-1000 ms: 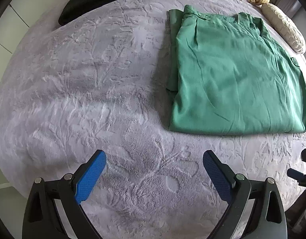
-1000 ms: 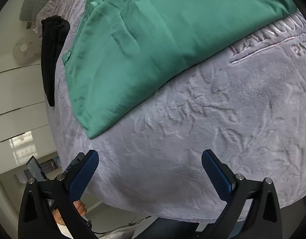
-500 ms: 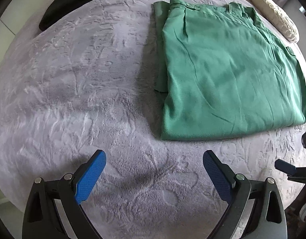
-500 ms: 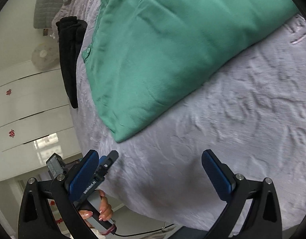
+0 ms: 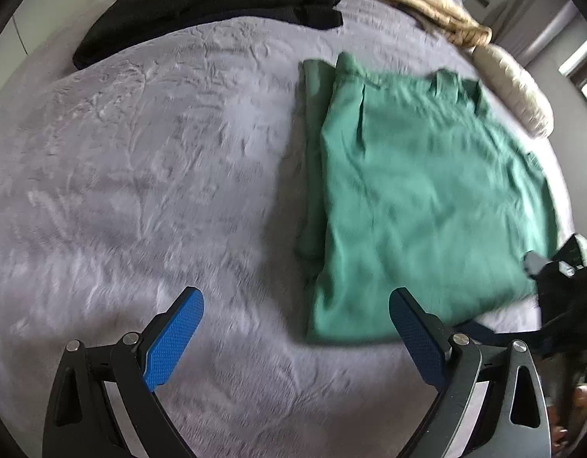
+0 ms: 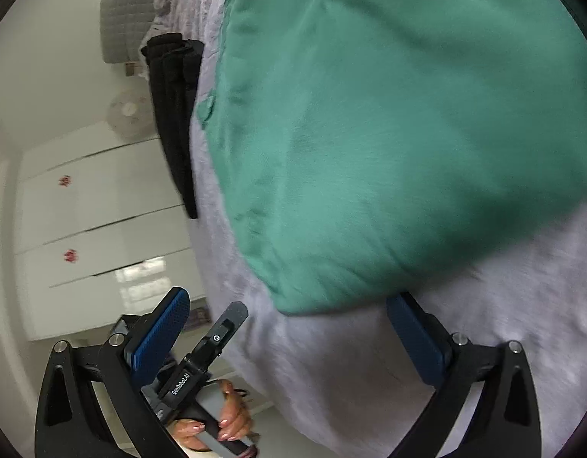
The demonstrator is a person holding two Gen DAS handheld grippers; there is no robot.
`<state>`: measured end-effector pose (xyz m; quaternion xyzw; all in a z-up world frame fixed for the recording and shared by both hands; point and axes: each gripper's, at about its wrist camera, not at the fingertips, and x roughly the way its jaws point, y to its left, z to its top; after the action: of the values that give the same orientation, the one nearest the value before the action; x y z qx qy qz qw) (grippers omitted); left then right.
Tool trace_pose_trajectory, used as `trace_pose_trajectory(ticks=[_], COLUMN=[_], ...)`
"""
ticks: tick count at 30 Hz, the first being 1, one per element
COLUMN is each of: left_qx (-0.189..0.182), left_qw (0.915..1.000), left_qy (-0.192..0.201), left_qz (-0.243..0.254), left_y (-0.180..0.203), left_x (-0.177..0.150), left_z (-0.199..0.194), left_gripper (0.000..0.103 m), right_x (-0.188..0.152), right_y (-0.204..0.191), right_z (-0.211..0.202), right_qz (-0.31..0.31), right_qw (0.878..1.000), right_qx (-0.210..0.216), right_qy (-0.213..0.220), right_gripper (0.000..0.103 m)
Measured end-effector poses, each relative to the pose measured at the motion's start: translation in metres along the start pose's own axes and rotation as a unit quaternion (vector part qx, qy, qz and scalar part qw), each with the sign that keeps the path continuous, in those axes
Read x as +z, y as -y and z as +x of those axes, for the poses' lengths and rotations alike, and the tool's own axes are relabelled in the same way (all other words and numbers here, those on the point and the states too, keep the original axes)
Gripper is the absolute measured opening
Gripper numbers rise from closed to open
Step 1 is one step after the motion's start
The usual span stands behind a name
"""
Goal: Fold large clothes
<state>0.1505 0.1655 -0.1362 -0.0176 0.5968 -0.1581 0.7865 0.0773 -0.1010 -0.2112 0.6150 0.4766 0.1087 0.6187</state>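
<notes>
Both grippers have closed in on the green garment (image 5: 419,206), lying part-folded on the bed (image 5: 141,152). Left gripper (image 5: 295,328) and right gripper (image 6: 287,334) (jaws spread, empty) flank its near hem, probably to lift it for another fold.

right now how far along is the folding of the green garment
Done: the green garment lies flat on the grey blanket, already folded into a rough rectangle, one strip sticking out along its left side. In hand: nothing; the left gripper and right gripper are open near its front edge. Left: probably another fold.
</notes>
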Motion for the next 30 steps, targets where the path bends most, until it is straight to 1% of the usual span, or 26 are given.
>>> trace_pose_trajectory(ticks=[4, 7, 9, 10, 11, 12, 13, 14, 16, 17, 18, 19, 20, 21, 22, 23, 25, 26, 27, 28, 29, 30], left_qx=[-0.030, -0.073, -0.093, -0.101, -0.113, -0.121, -0.131, -0.138, -0.161, -0.179, -0.208, -0.243, -0.263, -0.296, -0.316, -0.323, -0.315, -0.300, -0.277, -0.254, -0.226, -0.200], left_qw=[0.9995, 0.9967, 0.9939, 0.9925, 0.9909, 0.9897, 0.9885, 0.9875, 0.9838, 0.9803, 0.9740, 0.9651, 0.9592, 0.9487, 0.9418, 0.9389, 0.9407, 0.9460, 0.9536, 0.9609, 0.9681, 0.9741], left_qy=[0.000, -0.008, -0.014, -0.012, -0.012, -0.012, -0.013, -0.016, -0.028, -0.032, -0.039, -0.048, -0.053, -0.059, -0.062, -0.064, -0.071, -0.076, -0.078, -0.082, -0.090, -0.095], left_qz=[-0.013, -0.034, -0.058, -0.067, -0.073, -0.075, -0.074, -0.074, -0.074, -0.076, -0.080, -0.086, -0.090, -0.094, -0.097, -0.100, -0.103, -0.097, -0.087, -0.074, -0.059, -0.046], left_y=[-0.003, -0.010, -0.016, -0.010, -0.010, -0.011, -0.012, -0.010, -0.005, -0.002, 0.001, 0.005, 0.008, 0.014, 0.017, 0.022, 0.034, 0.042, 0.049, 0.058, 0.066, 0.072], left_x=[0.006, 0.009, 0.018, 0.020, 0.023, 0.023, 0.025, 0.029, 0.038, 0.043, 0.048, 0.054, 0.058, 0.064, 0.068, 0.073, 0.082, 0.084, 0.085, 0.084, 0.083, 0.081], left_z=[0.007, 0.013, 0.018, 0.023, 0.025, 0.023, 0.024, 0.027, 0.034, 0.038, 0.042, 0.047, 0.049, 0.054, 0.057, 0.061, 0.070, 0.076, 0.080, 0.086, 0.091, 0.095], left_gripper=[0.098, 0.098, 0.098, 0.098, 0.098, 0.098, 0.098, 0.098, 0.098, 0.098, 0.098, 0.098, 0.098, 0.098, 0.098, 0.098, 0.098, 0.097, 0.083, 0.075, 0.069, 0.069], right_x=[0.006, 0.008, 0.006, 0.006, 0.006, 0.007, 0.008, 0.011, 0.012, 0.013, 0.013, 0.014, 0.014, 0.014, 0.014, 0.014, 0.013, 0.012, 0.010, 0.009, 0.007, 0.004], right_y=[-0.005, -0.005, -0.002, 0.002, 0.005, 0.010, 0.011, 0.010, -0.002, -0.013, -0.024, -0.030, -0.038, -0.042, -0.047, -0.049, -0.049, -0.047, -0.043, -0.039, -0.034, -0.030], right_z=[0.022, 0.028, 0.028, 0.028, 0.028, 0.027, 0.027, 0.026, 0.018, 0.012, 0.007, 0.002, -0.003, -0.006, -0.008, -0.008, -0.006, -0.004, -0.005, -0.007, -0.009, -0.013], right_qz=[-0.014, -0.006, 0.010, 0.024, 0.033, 0.041, 0.040, 0.033, 0.008, -0.013, -0.033, -0.047, -0.061, -0.069, -0.077, -0.082, -0.092, -0.095, -0.097, -0.098, -0.098, -0.098], right_qw=[1.000, 0.999, 0.998, 0.998, 0.998, 0.998, 0.998, 0.998, 0.997, 0.996, 0.995, 0.994, 0.993, 0.993, 0.992, 0.992, 0.993, 0.993, 0.994, 0.994, 0.994, 0.994], right_qx=[0.021, 0.043, 0.049, 0.054, 0.049, 0.039, 0.042, 0.051, 0.073, 0.085, 0.092, 0.095, 0.096, 0.096, 0.096, 0.093, 0.074, 0.064, 0.051, 0.036, 0.020, 0.005], right_qy=[0.002, 0.018, 0.025, 0.020, 0.017, 0.014, 0.010, 0.012, 0.014, 0.016, 0.017, 0.016, 0.016, 0.014, 0.010, 0.007, -0.006, -0.013, -0.021, -0.031, -0.042, -0.052], right_gripper=[0.103, 0.103, 0.101, 0.090, 0.063, 0.044, 0.017, 0.010, 0.010, 0.009, 0.009, 0.009, 0.009, 0.009, 0.009, 0.009, 0.009, 0.009, 0.009, 0.010, 0.013, 0.013])
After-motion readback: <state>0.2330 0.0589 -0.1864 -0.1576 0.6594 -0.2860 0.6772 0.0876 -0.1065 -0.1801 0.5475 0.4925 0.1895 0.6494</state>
